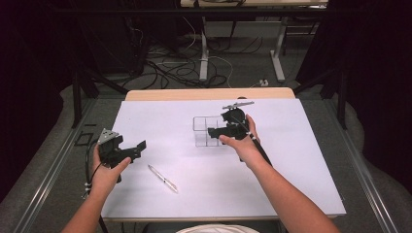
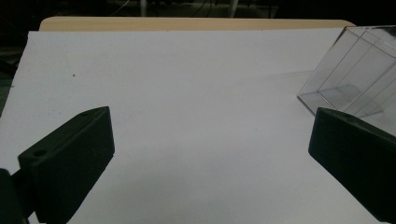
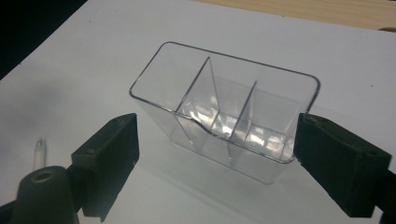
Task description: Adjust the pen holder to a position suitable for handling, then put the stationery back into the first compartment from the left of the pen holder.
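Right gripper (image 3: 215,163) spread wide, clear divided organizer (image 3: 224,116) sitting just ahead between its jaws, untouched; looks light, rigid, slick, crackable plastic, so probably pinch gently across the short end walls.

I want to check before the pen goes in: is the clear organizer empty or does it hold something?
Empty. In the right gripper view, the clear organizer shows bare compartments; the pen lies on the table.

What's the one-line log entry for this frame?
left gripper: open, empty | right gripper: open, at clear organizer | pen: lying on white table | organizer: empty
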`<state>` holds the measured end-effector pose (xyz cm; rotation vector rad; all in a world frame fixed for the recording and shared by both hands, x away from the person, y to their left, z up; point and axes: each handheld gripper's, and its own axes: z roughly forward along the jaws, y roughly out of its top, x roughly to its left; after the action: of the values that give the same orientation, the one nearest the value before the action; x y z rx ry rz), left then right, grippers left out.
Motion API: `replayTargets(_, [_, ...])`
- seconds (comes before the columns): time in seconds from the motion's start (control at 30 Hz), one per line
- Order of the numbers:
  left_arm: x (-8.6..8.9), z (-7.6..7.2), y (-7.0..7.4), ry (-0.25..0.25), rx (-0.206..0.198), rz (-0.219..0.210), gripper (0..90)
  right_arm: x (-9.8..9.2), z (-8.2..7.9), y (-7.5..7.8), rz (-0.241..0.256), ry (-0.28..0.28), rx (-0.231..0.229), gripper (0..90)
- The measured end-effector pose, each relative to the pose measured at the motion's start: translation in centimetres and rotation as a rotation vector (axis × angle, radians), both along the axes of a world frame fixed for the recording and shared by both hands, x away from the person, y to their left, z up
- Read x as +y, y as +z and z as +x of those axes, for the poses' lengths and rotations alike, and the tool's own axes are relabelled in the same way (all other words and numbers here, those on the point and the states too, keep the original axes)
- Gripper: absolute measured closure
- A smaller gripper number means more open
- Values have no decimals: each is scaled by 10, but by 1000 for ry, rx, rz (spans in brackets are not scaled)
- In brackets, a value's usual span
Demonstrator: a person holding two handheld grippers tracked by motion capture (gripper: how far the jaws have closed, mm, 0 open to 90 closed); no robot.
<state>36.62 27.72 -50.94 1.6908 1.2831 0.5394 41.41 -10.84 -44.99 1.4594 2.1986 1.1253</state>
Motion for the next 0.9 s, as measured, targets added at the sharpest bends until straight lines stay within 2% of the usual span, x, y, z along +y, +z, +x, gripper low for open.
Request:
replayTargets(0.33, [2,0,0,-1,1,-8,2,20,-8,2,-33,98,-28,150])
replayTargets(0.6, [3,0,1,6,-5,-3,2,40,-13,-3,-48,148,15,161])
replayTargets(0.67, [3,0,1,7,-9,-4,2,43,-13,-5,-46,158,7,167])
replayTargets(0.7, [3,0,1,6,-9,-4,2,46,-14,-5,-57,161,23,170])
replayTargets(0.73, [3,0,2,7,-10,-4,2,50,-14,-6,-75,175,22,196])
replayTargets(0.8, [3,-1,2,10,-8,-6,2,56,-13,-9,-60,187,16,228])
replayTargets(0.87, [3,0,3,11,-11,-9,2,60,-12,-10,-82,202,51,279])
replayTargets(0.9, [4,0,3,11,-11,-9,2,62,-11,-12,-73,204,53,301])
